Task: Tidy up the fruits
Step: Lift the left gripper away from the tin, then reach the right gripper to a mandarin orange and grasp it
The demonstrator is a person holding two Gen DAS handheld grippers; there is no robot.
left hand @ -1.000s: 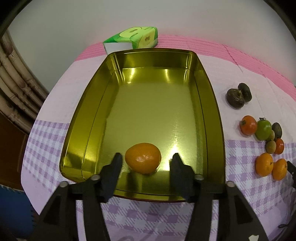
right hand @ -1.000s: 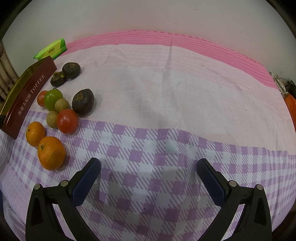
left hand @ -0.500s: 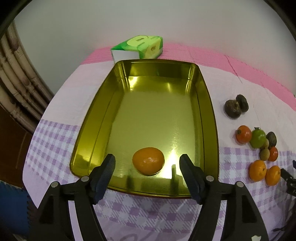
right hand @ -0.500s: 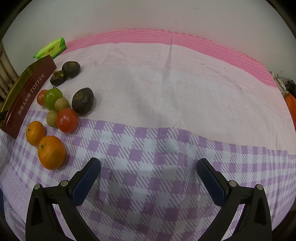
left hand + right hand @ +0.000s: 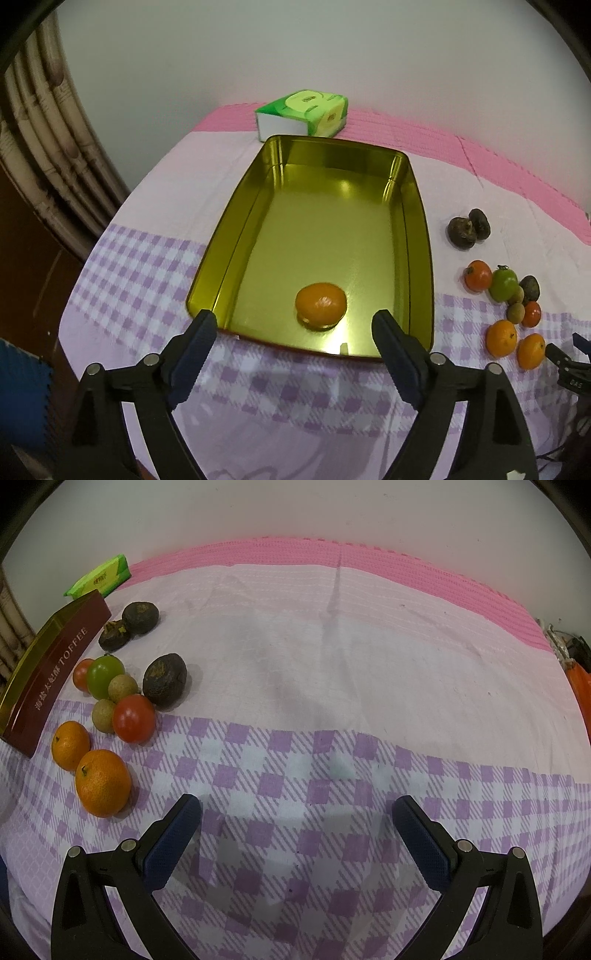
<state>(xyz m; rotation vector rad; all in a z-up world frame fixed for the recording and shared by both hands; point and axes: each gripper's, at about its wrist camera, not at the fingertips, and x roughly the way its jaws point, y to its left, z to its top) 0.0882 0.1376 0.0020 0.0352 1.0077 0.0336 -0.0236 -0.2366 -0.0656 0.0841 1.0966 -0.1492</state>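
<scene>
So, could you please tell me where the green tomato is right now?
In the right wrist view the green tomato sits at the left on the tablecloth, beside the tin, between a red tomato and a longan.

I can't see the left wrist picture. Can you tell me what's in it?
One orange sits alone in a shiny gold tray on a pink and purple checked cloth, with the left gripper just in front of it, jaws opening and holding nothing. More fruits wait on the cloth right of the tray, and a green tissue pack lies behind it.
</scene>
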